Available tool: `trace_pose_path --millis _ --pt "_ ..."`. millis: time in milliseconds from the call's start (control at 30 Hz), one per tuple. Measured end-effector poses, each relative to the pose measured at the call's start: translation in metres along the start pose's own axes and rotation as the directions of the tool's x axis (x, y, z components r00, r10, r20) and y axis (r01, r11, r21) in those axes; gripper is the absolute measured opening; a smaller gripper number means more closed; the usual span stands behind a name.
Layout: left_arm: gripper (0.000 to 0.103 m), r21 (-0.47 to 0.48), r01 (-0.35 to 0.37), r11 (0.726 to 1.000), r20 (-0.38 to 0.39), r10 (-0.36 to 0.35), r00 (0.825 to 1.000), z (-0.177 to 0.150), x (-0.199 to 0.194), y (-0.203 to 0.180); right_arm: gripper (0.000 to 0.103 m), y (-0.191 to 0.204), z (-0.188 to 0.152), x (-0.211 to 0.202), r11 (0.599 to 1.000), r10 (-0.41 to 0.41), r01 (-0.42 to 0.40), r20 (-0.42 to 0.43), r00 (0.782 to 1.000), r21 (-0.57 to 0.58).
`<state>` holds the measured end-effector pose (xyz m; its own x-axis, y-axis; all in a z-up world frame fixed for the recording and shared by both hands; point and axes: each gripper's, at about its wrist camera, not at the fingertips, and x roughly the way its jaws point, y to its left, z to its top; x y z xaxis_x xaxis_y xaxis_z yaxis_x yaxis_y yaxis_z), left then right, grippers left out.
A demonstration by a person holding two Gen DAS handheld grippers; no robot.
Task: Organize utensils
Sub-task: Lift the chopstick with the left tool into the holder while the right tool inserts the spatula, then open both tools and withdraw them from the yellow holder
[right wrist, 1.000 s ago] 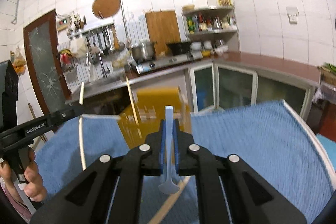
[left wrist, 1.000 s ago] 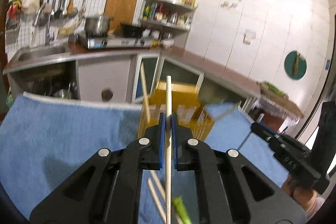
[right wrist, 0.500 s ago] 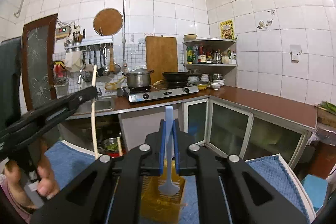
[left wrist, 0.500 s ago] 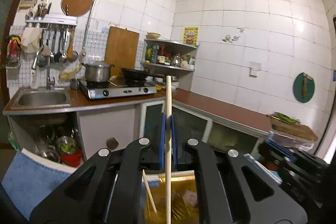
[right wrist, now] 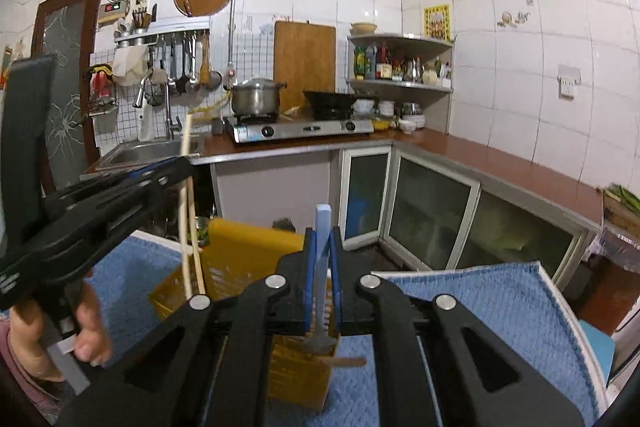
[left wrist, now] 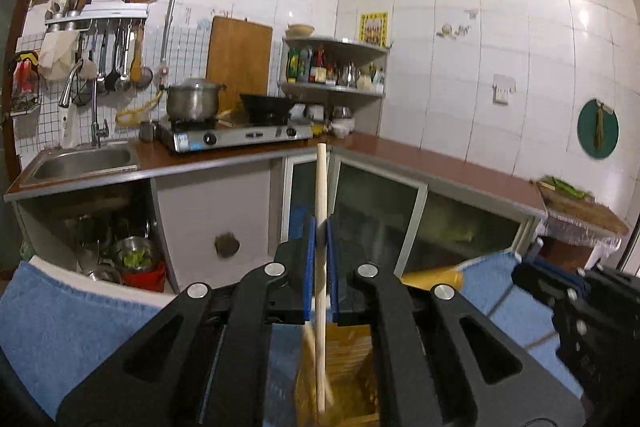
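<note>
The left wrist view shows the left gripper (left wrist: 319, 239) with its jaws closed tight on a long wooden chopstick (left wrist: 321, 195). The stick stands almost straight up between the blue pads (left wrist: 310, 267). Its top pokes up above the jaws, and its bottom end reaches down into a yellow basket (left wrist: 352, 347) right under the gripper. A second, blurry stick leans in the basket just beside it. The basket sits on a blue towel (left wrist: 60, 327) that covers the tabletop, and the towel's far edge shows white trim. At the right edge of this view, the black right gripper (left wrist: 580, 307) is near. In the right wrist view, the right gripper (right wrist: 322, 251) has its jaws closed tight on a light blue spoon (right wrist: 323, 223). The spoon's handle points up and its scoop end hangs low, over the yellow basket (right wrist: 248, 251). A small wooden piece lies across the near rim of the basket, just under the scoop. On the left side of this view, the left gripper (right wrist: 120, 195) holds its chopstick (right wrist: 185, 187) over the far left corner of the basket, and a hand (right wrist: 80, 327) grips the handle. The blue towel (right wrist: 500, 307) spreads out to the right corner of the tabletop. Behind it all is a kitchen counter (right wrist: 500, 155) with a stove (right wrist: 300, 129), a pot (right wrist: 256, 97) and a sink (right wrist: 148, 147).
</note>
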<state>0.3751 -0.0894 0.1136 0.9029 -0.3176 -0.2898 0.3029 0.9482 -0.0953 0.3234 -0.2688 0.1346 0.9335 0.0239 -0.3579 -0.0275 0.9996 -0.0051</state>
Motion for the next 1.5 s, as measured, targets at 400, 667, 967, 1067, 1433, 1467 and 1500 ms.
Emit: trace_pose_path --millis 400,667,967,1067,1433,1467,1500 --pt "0.029 0.01 -0.04 0.999 -0.121 0.041 0.992 -0.033 -0.02 0.014 0.012 -0.018 -0.045 0.03 0.996 0.022 -0.011 -0.123 0.992 0.083" --pt "0.075 0.017 -0.085 0.996 -0.134 0.087 0.987 -0.03 -0.071 0.016 0.052 -0.023 -0.039 -0.005 0.995 0.033 -0.021 -0.114 0.993 0.099" --pt "0.098 -0.002 -0.124 0.992 -0.226 0.12 0.967 -0.064 -0.108 0.018 0.073 -0.025 -0.074 -0.041 0.994 0.0 0.023 -0.21 0.978 0.109" --pt "0.098 -0.004 -0.121 0.993 -0.291 0.115 0.95 -0.084 -0.105 0.016 0.074 -0.022 -0.101 -0.042 0.994 -0.009 0.037 -0.271 0.963 0.099" --pt "0.097 -0.084 -0.14 0.987 -0.471 0.085 0.878 -0.143 -0.084 0.026 0.074 -0.017 -0.156 -0.022 0.991 -0.047 0.094 -0.409 0.911 0.095" --pt "0.096 -0.095 -0.131 0.987 -0.481 0.07 0.874 -0.146 -0.082 0.026 0.074 -0.017 -0.159 -0.018 0.99 -0.042 0.094 -0.422 0.906 0.104" --pt "0.093 -0.108 -0.121 0.987 -0.496 0.052 0.866 -0.151 -0.079 0.027 0.074 -0.015 -0.161 -0.015 0.989 -0.037 0.093 -0.431 0.902 0.111"
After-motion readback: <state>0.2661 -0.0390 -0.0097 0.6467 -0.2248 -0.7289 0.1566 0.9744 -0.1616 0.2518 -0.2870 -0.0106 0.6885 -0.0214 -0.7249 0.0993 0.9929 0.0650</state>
